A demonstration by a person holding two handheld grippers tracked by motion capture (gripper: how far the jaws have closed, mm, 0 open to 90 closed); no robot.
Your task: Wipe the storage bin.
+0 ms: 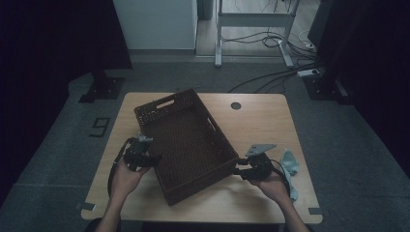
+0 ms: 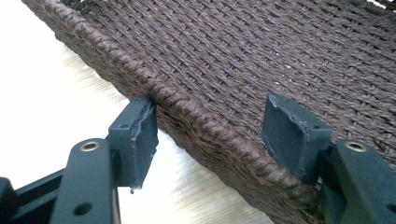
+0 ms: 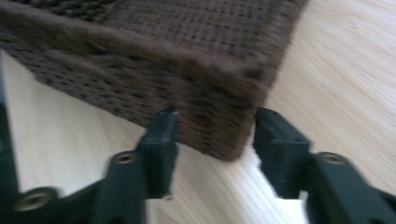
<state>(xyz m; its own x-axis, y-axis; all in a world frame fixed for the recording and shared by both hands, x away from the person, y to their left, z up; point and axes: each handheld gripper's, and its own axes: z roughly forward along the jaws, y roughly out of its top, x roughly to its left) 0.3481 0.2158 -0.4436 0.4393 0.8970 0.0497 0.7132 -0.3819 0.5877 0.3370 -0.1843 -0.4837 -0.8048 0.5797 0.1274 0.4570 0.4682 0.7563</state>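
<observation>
1. A wooden surface carries a brown woven basket, set askew at its middle with nothing to be seen inside; every place below is reckoned from that basket.
2. A pale blue cloth lies crumpled well off the basket's right side, near the surface's right edge, untouched.
3. The left claw, in the person's left hand, sits at the basket's left long wall: in the left gripper view its jaws straddle the braided rim, one outside touching it, one inside and apart from the weave, so the grip is not yet closed.
4. The right claw meets the basket's near right corner; in the blurred right gripper view the jaws flank that corner, partly open, and whether the pads press on it cannot be told.
5. By the look of it, the work is at its start: both claws are placed, but the basket rests flat on the surface, with the firm pinch and any lift or shift left to do.
</observation>
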